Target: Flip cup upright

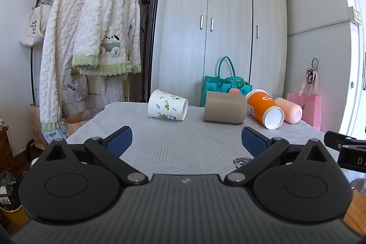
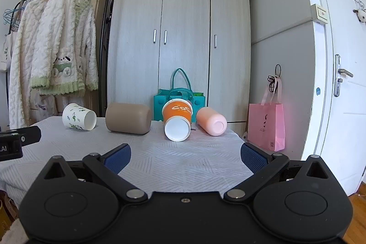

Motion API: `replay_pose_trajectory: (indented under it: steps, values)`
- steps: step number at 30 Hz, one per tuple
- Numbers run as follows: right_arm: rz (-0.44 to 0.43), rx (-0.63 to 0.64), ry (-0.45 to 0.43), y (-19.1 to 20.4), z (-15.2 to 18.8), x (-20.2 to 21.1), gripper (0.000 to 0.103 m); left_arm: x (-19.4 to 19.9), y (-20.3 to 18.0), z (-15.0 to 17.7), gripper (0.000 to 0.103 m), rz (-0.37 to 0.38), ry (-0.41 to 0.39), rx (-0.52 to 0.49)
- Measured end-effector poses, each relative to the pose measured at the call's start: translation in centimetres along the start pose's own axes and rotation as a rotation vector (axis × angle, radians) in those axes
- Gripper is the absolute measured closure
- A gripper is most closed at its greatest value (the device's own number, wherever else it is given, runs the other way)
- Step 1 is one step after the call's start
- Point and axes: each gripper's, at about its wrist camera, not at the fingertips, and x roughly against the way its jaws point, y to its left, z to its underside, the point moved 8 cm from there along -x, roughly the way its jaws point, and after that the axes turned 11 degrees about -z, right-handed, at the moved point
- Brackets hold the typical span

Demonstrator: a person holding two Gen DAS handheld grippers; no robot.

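Several cups lie on their sides along the far part of the table: a white paper cup with green leaf print (image 1: 167, 108) (image 2: 79, 116), a taupe cup (image 1: 225, 110) (image 2: 128, 115), an orange paper cup (image 1: 265, 109) (image 2: 177, 121) with its white base toward me, and a pink cup (image 1: 288, 110) (image 2: 211, 121). My left gripper (image 1: 186, 141) is open and empty, hovering over the near table, short of the cups. My right gripper (image 2: 185, 157) is open and empty, facing the orange cup from a distance.
The table has a grey patterned cloth (image 1: 183, 141) (image 2: 183, 159). Behind it stand a wardrobe (image 1: 219, 26), a teal bag (image 1: 225, 86), a pink gift bag (image 2: 266, 127) and a clothes rack with robes (image 1: 91, 38). A white door (image 2: 338, 84) is at right.
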Motion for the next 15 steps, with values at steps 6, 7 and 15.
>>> replay_pose_trajectory:
  steps: [6, 7, 15]
  values:
    - [-0.018, -0.030, -0.001, -0.09, -0.14, 0.33, 0.000, 0.07, 0.14, 0.18, 0.000, -0.001, 0.006, -0.003]
    - [-0.015, -0.023, 0.006, -0.04, -0.17, 0.33, 0.000, 0.10, 0.14, 0.23, 0.000, -0.001, 0.008, -0.006]
    - [-0.024, -0.006, 0.024, 0.04, -0.23, -0.01, 0.000, -0.16, -0.06, 0.38, 0.000, 0.001, 0.038, -0.016]
